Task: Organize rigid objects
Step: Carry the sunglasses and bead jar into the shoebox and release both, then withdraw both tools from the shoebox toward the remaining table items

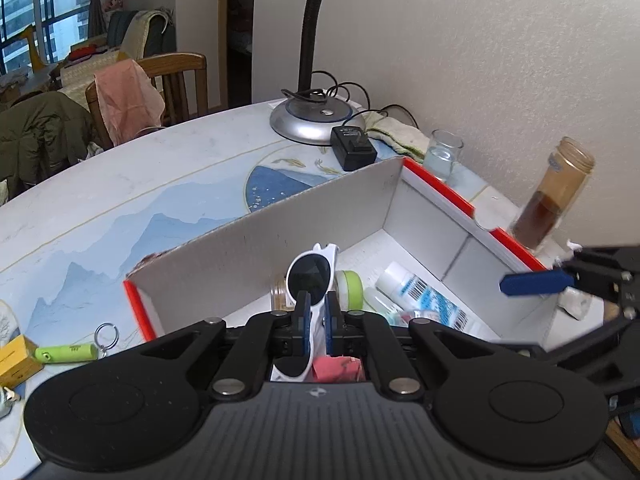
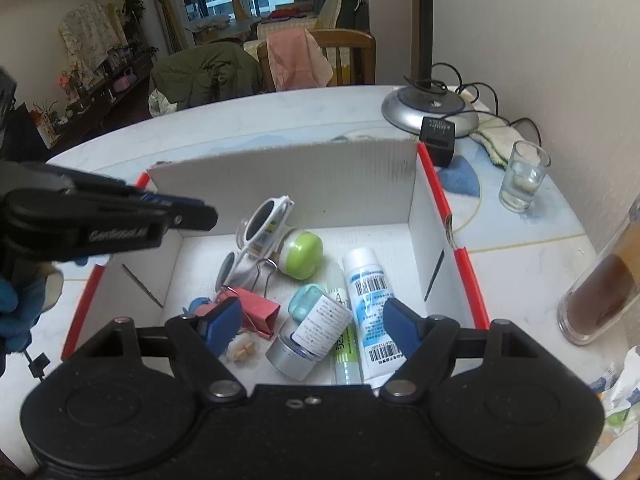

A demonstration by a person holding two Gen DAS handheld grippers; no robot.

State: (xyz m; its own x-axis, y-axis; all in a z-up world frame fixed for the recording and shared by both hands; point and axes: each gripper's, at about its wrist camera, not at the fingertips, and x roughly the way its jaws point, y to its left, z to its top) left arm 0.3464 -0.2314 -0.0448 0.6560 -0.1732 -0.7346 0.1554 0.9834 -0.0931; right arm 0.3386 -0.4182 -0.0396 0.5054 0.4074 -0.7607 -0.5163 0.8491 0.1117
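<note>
A white cardboard box [image 1: 280, 240] [image 2: 320, 184] with red edges holds white sunglasses [image 1: 310, 276] [image 2: 260, 232], a green-lidded jar [image 2: 300, 254], a white tube [image 2: 366, 280], a red binder clip [image 2: 256, 308] and a small labelled bottle [image 2: 316, 332]. My left gripper [image 1: 316, 320] [image 2: 200, 212] hovers shut over the box's left side. The sunglasses show through its narrow gap, but the right wrist view puts its tips just short of them. My right gripper [image 2: 314, 324] stands open above the bottle and tube, pressing on nothing. One of its fingers [image 1: 532, 283] shows at the box's right wall.
On the table left of the box lie a green cylinder [image 1: 66, 353], a key ring [image 1: 106, 336] and a yellow box [image 1: 14, 360]. Behind and to the right stand a lamp base [image 2: 430, 108], a black adapter [image 2: 438, 140], a water glass [image 2: 524, 176] and a brown-filled jar [image 2: 600, 292].
</note>
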